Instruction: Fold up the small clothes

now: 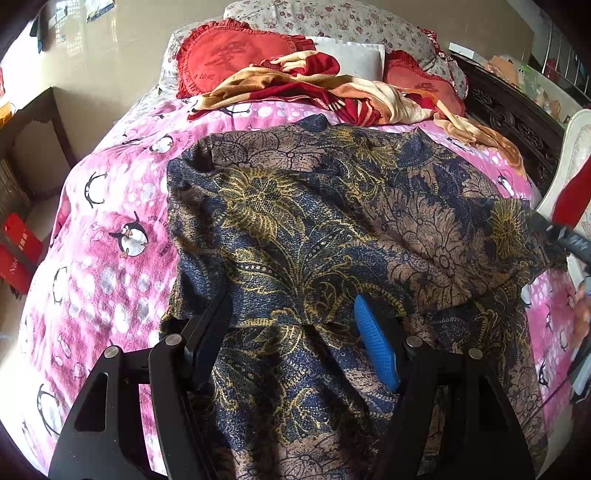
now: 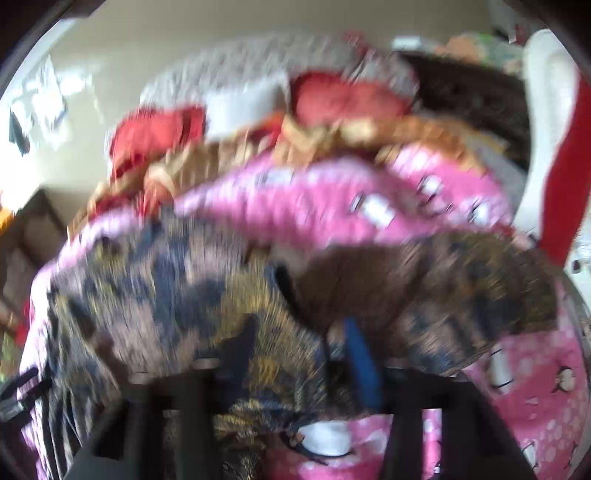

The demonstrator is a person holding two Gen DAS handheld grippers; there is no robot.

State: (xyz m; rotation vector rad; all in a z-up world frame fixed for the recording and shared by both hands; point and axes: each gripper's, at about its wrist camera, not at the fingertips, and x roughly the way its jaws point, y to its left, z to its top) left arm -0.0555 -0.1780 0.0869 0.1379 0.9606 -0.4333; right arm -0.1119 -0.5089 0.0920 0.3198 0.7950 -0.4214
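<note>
Bed (image 1: 110, 221): pink penguin sheet. Garment (image 1: 314, 229), blue-brown floral, spread across the middle. Behind it: rumpled red-orange blanket (image 1: 332, 92), two red heart cushions (image 1: 229, 55), floral pillow (image 1: 332, 22). Left gripper (image 1: 295, 314): fingers wide apart over the garment's near edge, gripping nothing. Right gripper (image 2: 295, 350): view blurred, garment bunched between the fingers; hold cannot be told.

The garment (image 1: 317, 229) is navy and brown with golden floral tracery, spread over a pink bedsheet (image 1: 110, 221) dotted white with black-and-white penguins, beyond it red frilled heart cushions (image 1: 229, 55), a red-and-cream blanket (image 1: 332, 92) and blue-padded black fingers (image 1: 376, 343).
</note>
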